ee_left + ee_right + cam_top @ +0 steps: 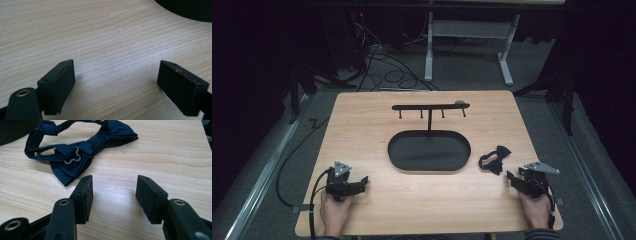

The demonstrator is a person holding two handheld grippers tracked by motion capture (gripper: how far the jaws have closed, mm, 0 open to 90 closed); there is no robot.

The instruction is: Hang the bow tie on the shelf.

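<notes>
The wooden table [377, 200] is the biggest thing here. It stands on a grey floor [592, 165] with black cables [387, 75] lying behind it.

In the middle of the table sits a black oval tray [430, 151]. A thin post rises from the far edge of the tray, and a long bar with four small pegs — the rack [430, 106] — sits across the top of it.

Next come the two tongs, one in each hand, near the front edge of the table. The left tongs [362, 182] rest at the front left, well apart from the tray. In the left gripper view the left tongs are wide open, with bare wood between the two black jaws and a bit of the dark tray at the top right corner. The right tongs [511, 179] rest at the front right. In the right gripper view the right tongs [113, 195] are partly open — nothing sits between the jaws, only wood.

The smallest thing is the dark blue bow tie [495, 159]. It lies flat on the table, to the right of the tray and just in front of the right tongs. In the right gripper view the bow tie [75, 155] lies near the left jaw tip but does not touch it. A small wavy metal clip [74, 157] shows on its band.
</notes>
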